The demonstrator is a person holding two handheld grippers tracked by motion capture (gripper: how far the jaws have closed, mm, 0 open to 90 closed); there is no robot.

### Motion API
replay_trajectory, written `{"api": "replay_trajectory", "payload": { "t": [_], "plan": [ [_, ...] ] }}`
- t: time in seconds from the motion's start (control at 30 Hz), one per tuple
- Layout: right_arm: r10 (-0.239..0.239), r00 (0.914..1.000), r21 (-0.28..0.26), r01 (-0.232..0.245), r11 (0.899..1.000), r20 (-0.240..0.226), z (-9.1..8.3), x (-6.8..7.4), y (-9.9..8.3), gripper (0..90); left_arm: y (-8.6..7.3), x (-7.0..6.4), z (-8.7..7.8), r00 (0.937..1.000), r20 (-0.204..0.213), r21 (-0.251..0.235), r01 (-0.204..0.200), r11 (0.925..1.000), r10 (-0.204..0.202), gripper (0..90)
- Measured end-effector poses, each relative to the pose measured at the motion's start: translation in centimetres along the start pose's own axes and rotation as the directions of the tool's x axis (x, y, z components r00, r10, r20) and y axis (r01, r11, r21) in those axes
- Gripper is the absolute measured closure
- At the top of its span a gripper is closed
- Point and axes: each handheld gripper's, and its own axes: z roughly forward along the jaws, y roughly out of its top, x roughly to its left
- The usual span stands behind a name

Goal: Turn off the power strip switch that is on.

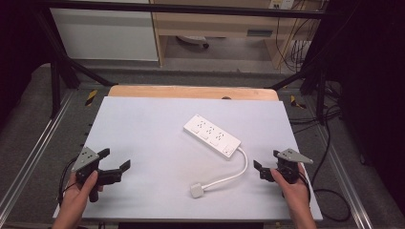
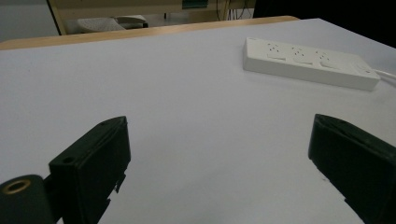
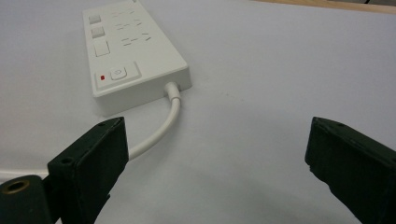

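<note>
Power strip (image 1: 212,136) frame centre, its plug (image 1: 197,190) lower centre, we hold left gripper (image 1: 114,164) & right gripper (image 1: 265,163) w/ jaws spread, both empty

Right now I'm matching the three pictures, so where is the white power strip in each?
High view: power strip lies mid-table, angled, slightly right of centre.
Left gripper view: upper right, beyond the jaws.
Right gripper view: upper left, switch end nearest.
Shared landmark: its white cable.

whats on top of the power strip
Nothing rests on the power strip: its top face shows bare sockets, a button and a small red light. Its underside, flat on the table, is hidden.
</note>
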Motion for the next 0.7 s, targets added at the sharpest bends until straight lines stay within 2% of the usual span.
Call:
{"api": "replay_trajectory", "payload": {
  "t": [0.17, 0.4, 0.7],
  "plan": [
    [0.015, 0.9998, -0.014, -0.015, 1.0, 0.013, -0.34, -0.26, 0.03, 6.6, 0.01, -0.11, 0.03, 1.0, 0.004, -0.001, -0.004, 1.0, 0.004, 5.5],
    [0.012, 0.9998, -0.016, -0.012, 1.0, 0.018, -0.33, -0.18, 0.15, 6.5, -0.01, -0.15, 0.11, 0.9999, 0.009, 0.007, -0.007, 1.0, 0.007, 5.5],
    [0.017, 0.9995, -0.054, -0.015, 0.998, 0.027, -0.75, -0.07, 0.52, 5.6, -0.01, -0.14, 0.09, 0.9999, 0.01, 0.006, -0.007, 1.0, 0.007, 5.6]
  ]
}}
